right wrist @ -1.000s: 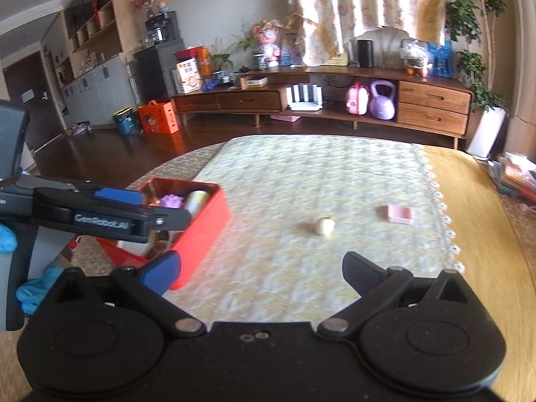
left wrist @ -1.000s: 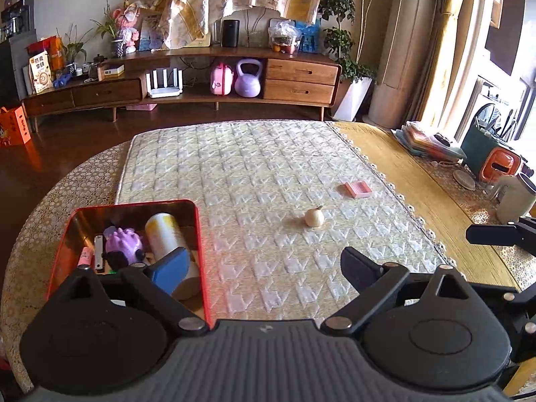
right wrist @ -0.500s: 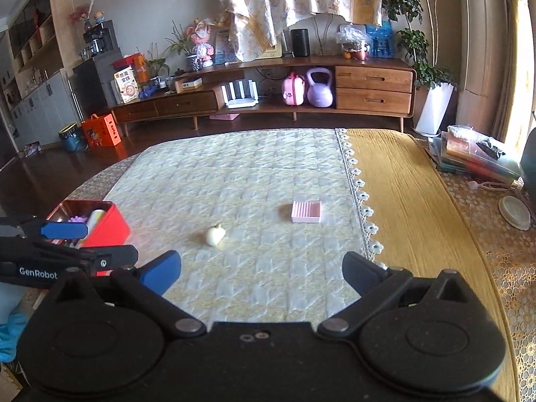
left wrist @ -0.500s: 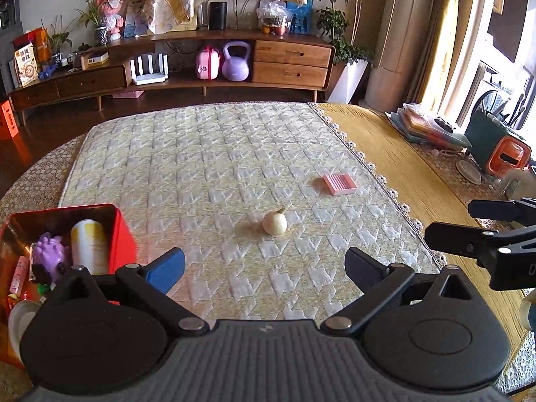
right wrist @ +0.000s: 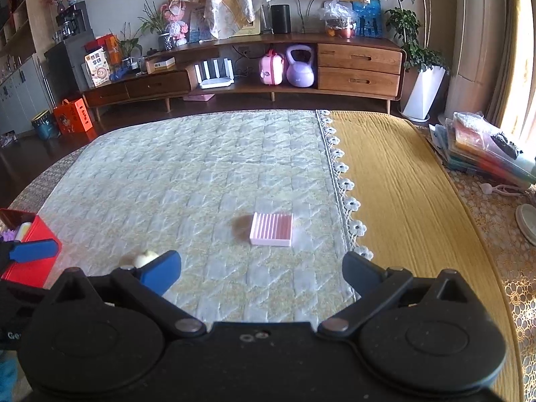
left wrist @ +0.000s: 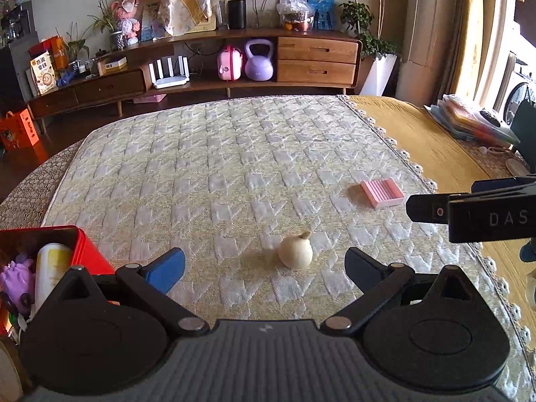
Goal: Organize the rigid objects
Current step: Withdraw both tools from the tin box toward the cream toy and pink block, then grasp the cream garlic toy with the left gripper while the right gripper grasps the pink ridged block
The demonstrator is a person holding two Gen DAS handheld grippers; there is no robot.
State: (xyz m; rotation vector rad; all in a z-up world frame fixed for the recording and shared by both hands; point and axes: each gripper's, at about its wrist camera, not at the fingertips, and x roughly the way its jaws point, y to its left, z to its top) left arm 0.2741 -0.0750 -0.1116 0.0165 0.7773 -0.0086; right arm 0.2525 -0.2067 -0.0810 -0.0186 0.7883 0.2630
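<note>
Garlic bulb (left wrist: 295, 252) is seen lying on the quilted cloth (left wrist: 214, 167) of the desk, framed between the spread fingers of the left tool (left wrist: 264, 264), untouched. Pink ridged block (right wrist: 271, 229) is found further right, ahead of the right tool (right wrist: 261, 273), whose fingers are likewise held wide apart and empty. Red box (left wrist: 85, 251), holding a cream bottle (left wrist: 50, 271) and purple toy (left wrist: 15, 281), is placed at the left.

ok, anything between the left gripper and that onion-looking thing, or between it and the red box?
Nothing visible. The left gripper is open, and the cream onion-shaped object lies on bare quilted cloth just ahead of its fingertips. The cloth between it and the red box is bare too.
</note>
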